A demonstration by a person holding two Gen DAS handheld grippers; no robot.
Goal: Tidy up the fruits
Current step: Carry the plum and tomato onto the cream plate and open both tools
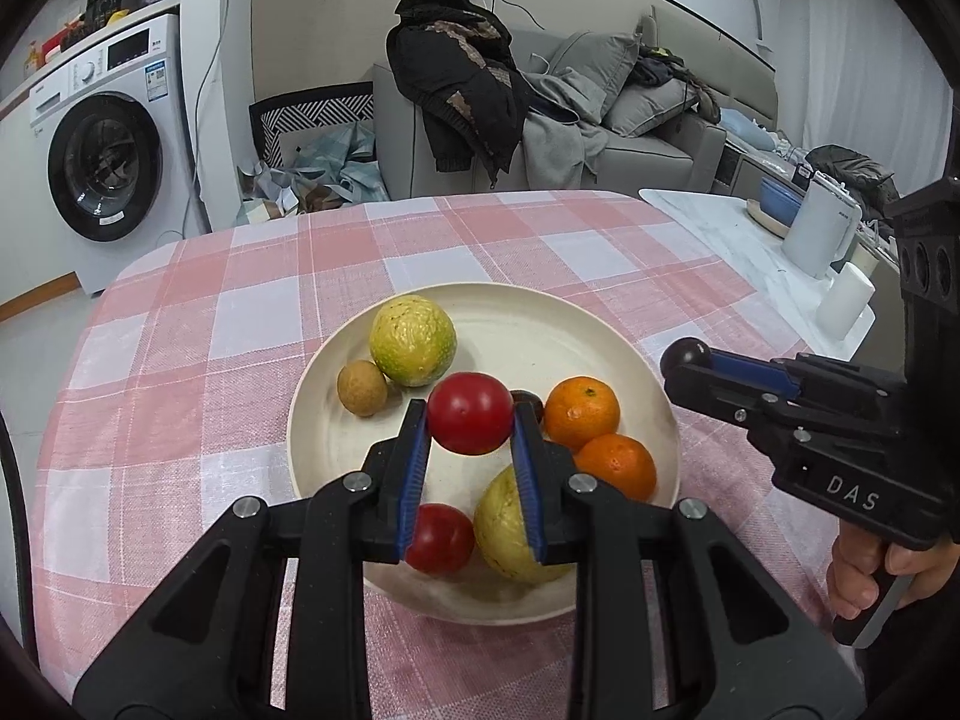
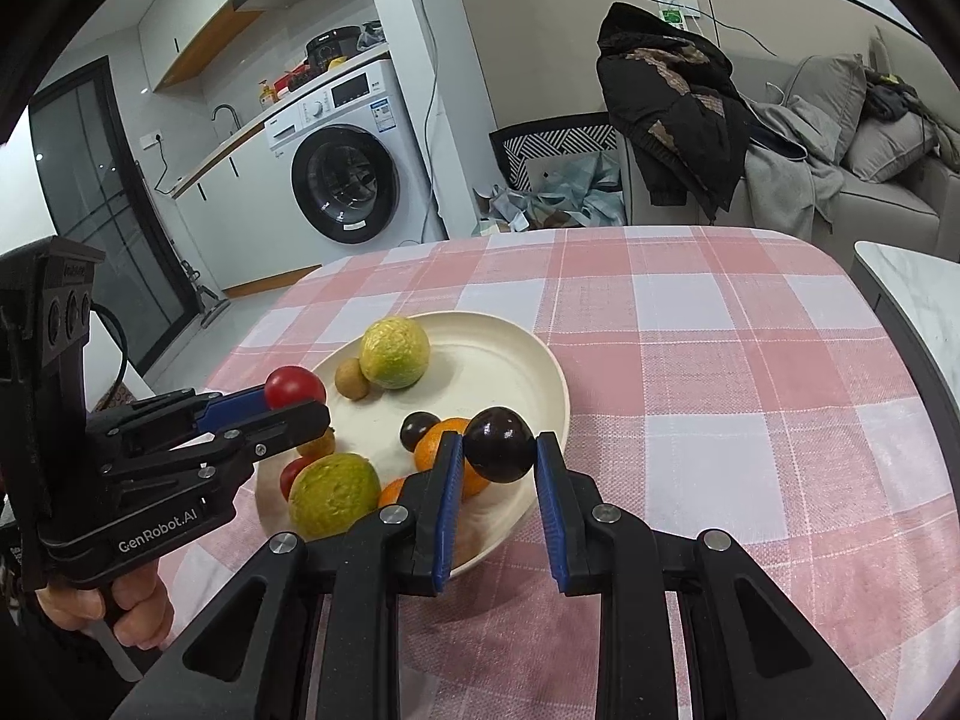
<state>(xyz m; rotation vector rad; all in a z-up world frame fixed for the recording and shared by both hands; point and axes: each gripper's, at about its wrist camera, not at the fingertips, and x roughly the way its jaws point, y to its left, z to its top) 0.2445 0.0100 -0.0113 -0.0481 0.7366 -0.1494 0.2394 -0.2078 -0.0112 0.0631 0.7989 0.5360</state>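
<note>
A cream plate (image 1: 540, 324) (image 2: 516, 348) on the pink checked tablecloth holds two yellow-green fruits (image 1: 413, 341) (image 2: 334, 493), two oranges (image 1: 582, 412), a small brown fruit (image 1: 362, 387) (image 2: 351, 378), a red fruit (image 1: 441, 538) and a small dark fruit (image 2: 418, 429). My left gripper (image 1: 471, 414) (image 2: 282, 407) is shut on a red tomato-like fruit (image 1: 470, 412) (image 2: 294, 387) above the plate. My right gripper (image 2: 499, 445) (image 1: 687, 360) is shut on a dark plum-like fruit (image 2: 498, 444) (image 1: 686, 352) over the plate's right rim.
A white side table (image 1: 720, 228) with a white kettle (image 1: 819, 228) and a white cup (image 1: 845, 300) stands to the right. Beyond the table edge are a washing machine (image 1: 108, 156), a grey sofa (image 1: 630, 138) with a dark coat, and a hand (image 1: 864, 570) on the right gripper's handle.
</note>
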